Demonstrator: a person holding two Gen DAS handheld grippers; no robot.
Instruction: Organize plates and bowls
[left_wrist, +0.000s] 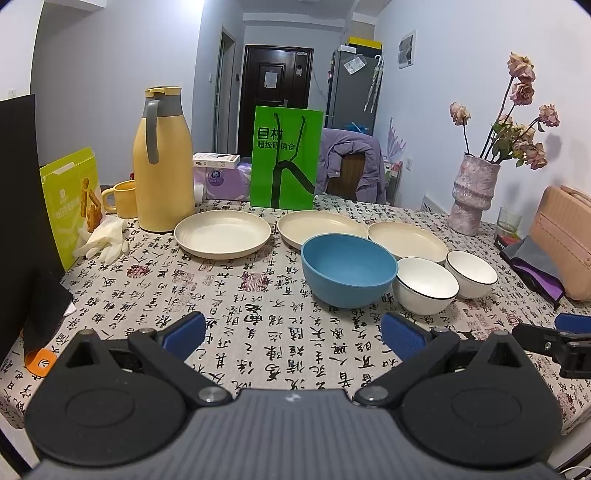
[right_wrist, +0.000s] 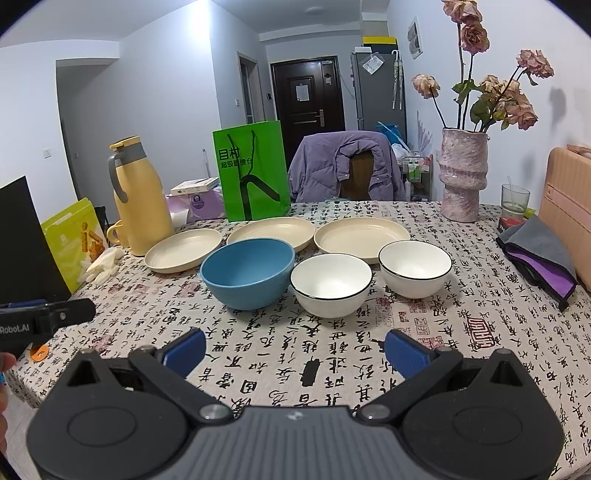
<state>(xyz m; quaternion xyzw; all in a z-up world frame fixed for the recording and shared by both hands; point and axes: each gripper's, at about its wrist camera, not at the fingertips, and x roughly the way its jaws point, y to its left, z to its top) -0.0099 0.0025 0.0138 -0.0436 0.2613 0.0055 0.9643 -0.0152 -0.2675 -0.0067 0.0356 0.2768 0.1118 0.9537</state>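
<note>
the green paper bag at the back of the table reads "目村" in black, and the left gripper's arm, seen from the right wrist, carries "robot.ai". the tablecloth is covered in black calligraphy with red seals. three cream plates sit in a row behind a blue bowl and two white bowls, mid-table. a yellow thermos stands left, a pink vase of dried roses right. pale walls, a dark door beyond. both the left and right gripper hang spread wide, holding nothing.
</note>
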